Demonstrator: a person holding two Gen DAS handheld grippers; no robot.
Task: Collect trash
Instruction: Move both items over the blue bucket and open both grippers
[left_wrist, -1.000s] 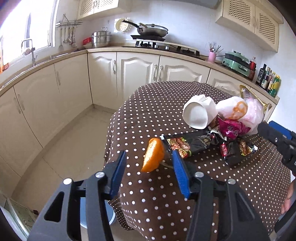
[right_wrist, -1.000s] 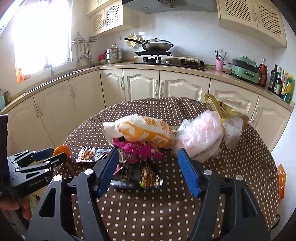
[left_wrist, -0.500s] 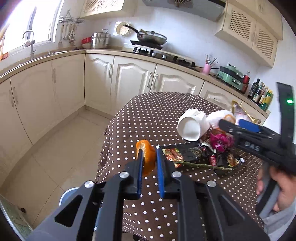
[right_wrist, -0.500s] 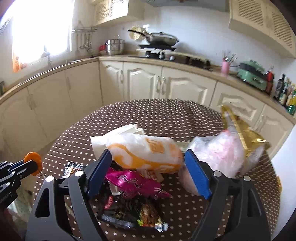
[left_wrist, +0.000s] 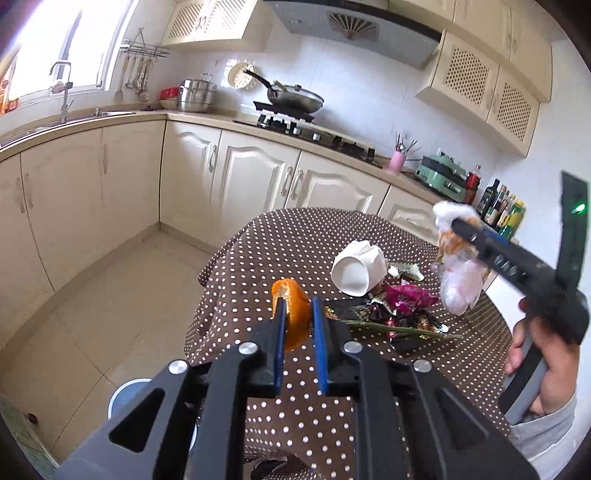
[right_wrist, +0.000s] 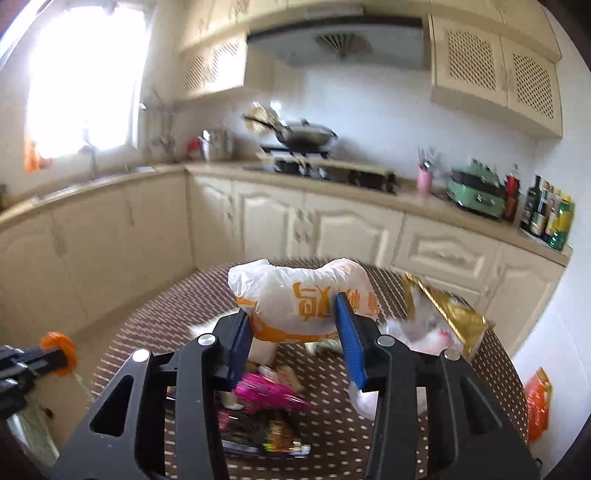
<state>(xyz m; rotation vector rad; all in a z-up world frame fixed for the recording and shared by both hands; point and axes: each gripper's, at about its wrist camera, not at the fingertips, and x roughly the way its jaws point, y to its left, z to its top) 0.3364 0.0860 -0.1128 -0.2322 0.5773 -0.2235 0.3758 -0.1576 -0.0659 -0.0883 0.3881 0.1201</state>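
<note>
My left gripper (left_wrist: 297, 306) is shut on a piece of orange peel (left_wrist: 291, 317), held up over the near edge of the brown dotted table (left_wrist: 295, 236). The same peel (right_wrist: 59, 352) shows at the far left of the right wrist view. My right gripper (right_wrist: 293, 306) has its jaws closing, and its pads press on a white and orange plastic bag (right_wrist: 303, 295) lifted off the table. From the left wrist view the bag (left_wrist: 458, 258) hangs from the right gripper (left_wrist: 461, 227) above the trash pile.
On the table lie a tipped white paper cup (left_wrist: 356, 269), a pink wrapper (left_wrist: 406, 297), dark snack wrappers (right_wrist: 266, 432), a gold packet (right_wrist: 443, 314) and a pinkish bag (right_wrist: 424, 336). A round bin (left_wrist: 125, 398) stands on the floor by the table. Cabinets ring the room.
The left gripper closed on the orange peel and rose with it. The right gripper closed on the white and orange bag and lifted it off the table.
</note>
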